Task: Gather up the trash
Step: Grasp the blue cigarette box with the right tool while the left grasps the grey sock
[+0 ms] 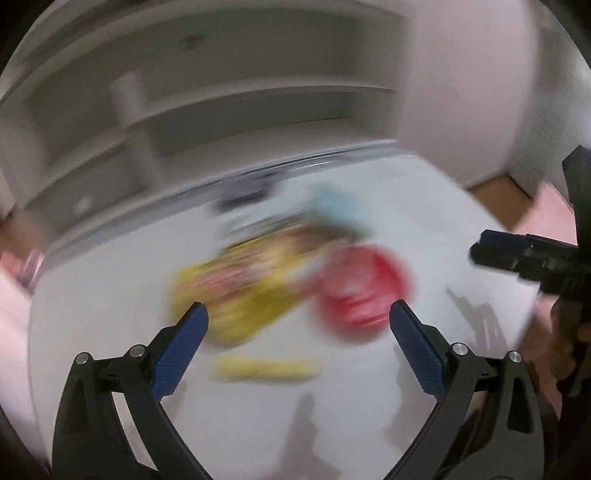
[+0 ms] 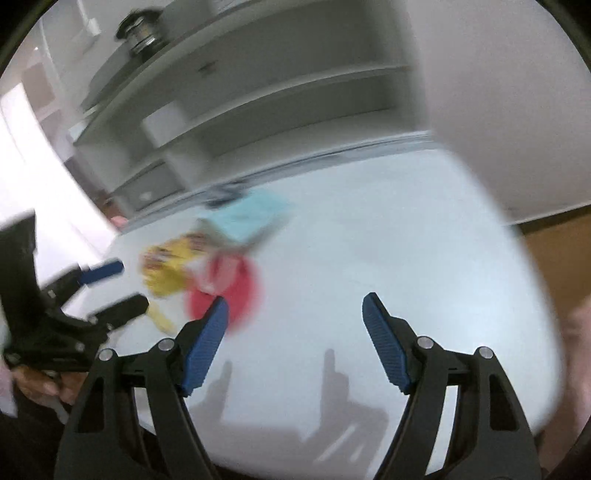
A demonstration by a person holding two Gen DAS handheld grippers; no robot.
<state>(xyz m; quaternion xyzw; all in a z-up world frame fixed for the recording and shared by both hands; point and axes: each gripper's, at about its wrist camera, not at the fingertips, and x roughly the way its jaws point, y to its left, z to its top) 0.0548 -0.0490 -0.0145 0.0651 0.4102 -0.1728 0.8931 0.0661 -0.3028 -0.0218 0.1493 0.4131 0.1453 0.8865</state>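
Both views are motion-blurred. A pile of trash lies on a white table (image 1: 110,273): a yellow wrapper (image 1: 240,291), a red wrapper (image 1: 362,284), a light blue piece (image 1: 332,203) and a small yellow strip (image 1: 266,367). My left gripper (image 1: 297,314) is open and empty, hovering just before the yellow and red wrappers. My right gripper (image 2: 295,306) is open and empty, to the right of the pile, with the red wrapper (image 2: 240,288) by its left finger. The yellow wrapper (image 2: 166,266) and blue piece (image 2: 251,210) lie beyond. The left gripper (image 2: 110,288) shows at left in the right wrist view.
A white shelf unit (image 1: 240,110) stands behind the table, with a dark round object (image 2: 142,31) on top. A white wall (image 2: 498,92) is at right, with brown floor (image 2: 554,251) beyond the table edge. The right gripper (image 1: 517,254) shows at right in the left wrist view.
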